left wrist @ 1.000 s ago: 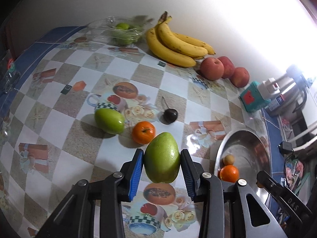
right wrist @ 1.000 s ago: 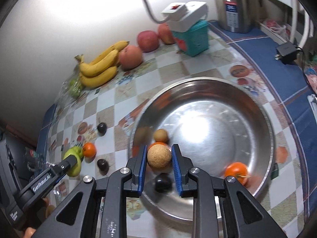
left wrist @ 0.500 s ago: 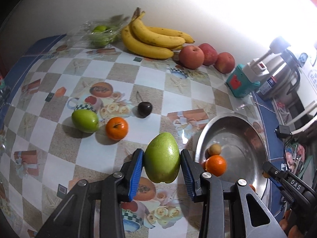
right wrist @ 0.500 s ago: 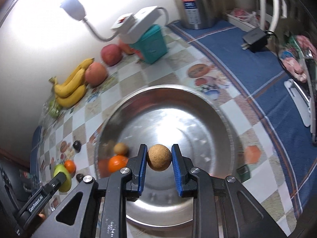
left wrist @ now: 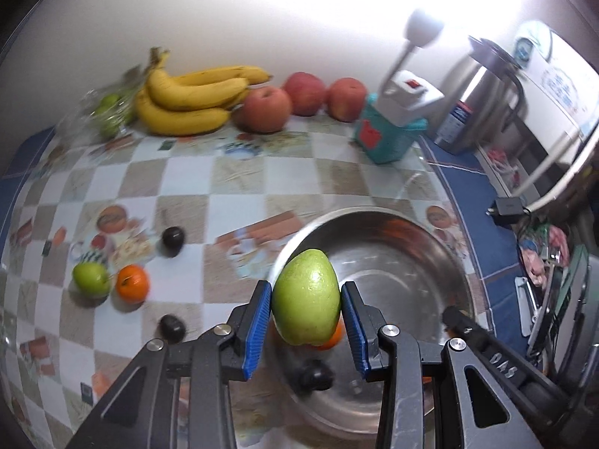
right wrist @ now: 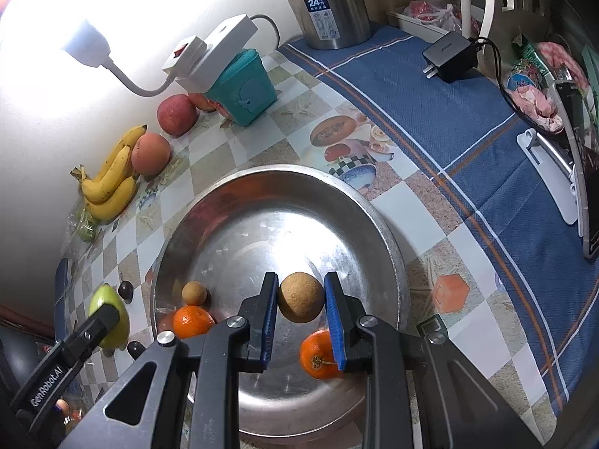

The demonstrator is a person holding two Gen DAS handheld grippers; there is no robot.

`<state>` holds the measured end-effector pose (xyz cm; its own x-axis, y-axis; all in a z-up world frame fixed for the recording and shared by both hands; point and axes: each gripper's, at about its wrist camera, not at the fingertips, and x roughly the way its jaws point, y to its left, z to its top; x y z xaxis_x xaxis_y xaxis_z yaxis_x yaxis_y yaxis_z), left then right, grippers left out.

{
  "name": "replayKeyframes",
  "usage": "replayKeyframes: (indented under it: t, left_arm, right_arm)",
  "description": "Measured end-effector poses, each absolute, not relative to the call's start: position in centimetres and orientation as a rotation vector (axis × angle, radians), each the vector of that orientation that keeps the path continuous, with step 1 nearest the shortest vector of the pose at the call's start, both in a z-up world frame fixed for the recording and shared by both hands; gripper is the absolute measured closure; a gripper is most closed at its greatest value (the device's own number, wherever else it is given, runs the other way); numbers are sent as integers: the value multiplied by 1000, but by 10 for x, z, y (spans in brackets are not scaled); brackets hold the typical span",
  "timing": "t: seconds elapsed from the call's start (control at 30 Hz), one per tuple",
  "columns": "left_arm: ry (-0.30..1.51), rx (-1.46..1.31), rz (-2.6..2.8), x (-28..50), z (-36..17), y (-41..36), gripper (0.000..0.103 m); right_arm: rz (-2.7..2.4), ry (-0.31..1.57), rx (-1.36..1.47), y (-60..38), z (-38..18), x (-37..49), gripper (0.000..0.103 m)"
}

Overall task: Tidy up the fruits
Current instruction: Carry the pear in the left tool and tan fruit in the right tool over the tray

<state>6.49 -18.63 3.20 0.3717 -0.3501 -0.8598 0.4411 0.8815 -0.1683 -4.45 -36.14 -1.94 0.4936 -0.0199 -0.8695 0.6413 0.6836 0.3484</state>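
My left gripper (left wrist: 305, 301) is shut on a large green pear-shaped fruit (left wrist: 306, 295), held above the near-left rim of the steel bowl (left wrist: 408, 239). In the right wrist view my right gripper (right wrist: 301, 301) is shut on a small round brown fruit (right wrist: 301, 302) over the bowl (right wrist: 367, 205). Inside the bowl lie two oranges (right wrist: 192, 321) (right wrist: 320, 354) and a second small brown fruit (right wrist: 194, 293). On the checked cloth to the left sit a green apple (left wrist: 90, 280), an orange (left wrist: 131, 283) and two dark plums (left wrist: 173, 238) (left wrist: 172, 327).
Along the back wall lie bananas (left wrist: 191, 101), three red apples (left wrist: 264, 109) and a bag of green fruit (left wrist: 108, 114). A teal box (left wrist: 387, 138) with a white lamp base, a steel kettle (right wrist: 329, 0) and a black charger (right wrist: 451, 56) stand right of the bowl.
My left gripper carried the green fruit rightward from above the cloth to over the bowl's rim. My right gripper shifted across the bowl with the brown fruit still in it.
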Motion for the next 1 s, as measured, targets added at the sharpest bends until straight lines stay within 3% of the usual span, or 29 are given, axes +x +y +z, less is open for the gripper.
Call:
replayKeyframes:
  t: [1.0]
  left_arm:
    - [1160, 173, -540, 63, -13, -247, 62]
  right_arm:
    - [-465, 1040, 763, -371, -44, -45, 77]
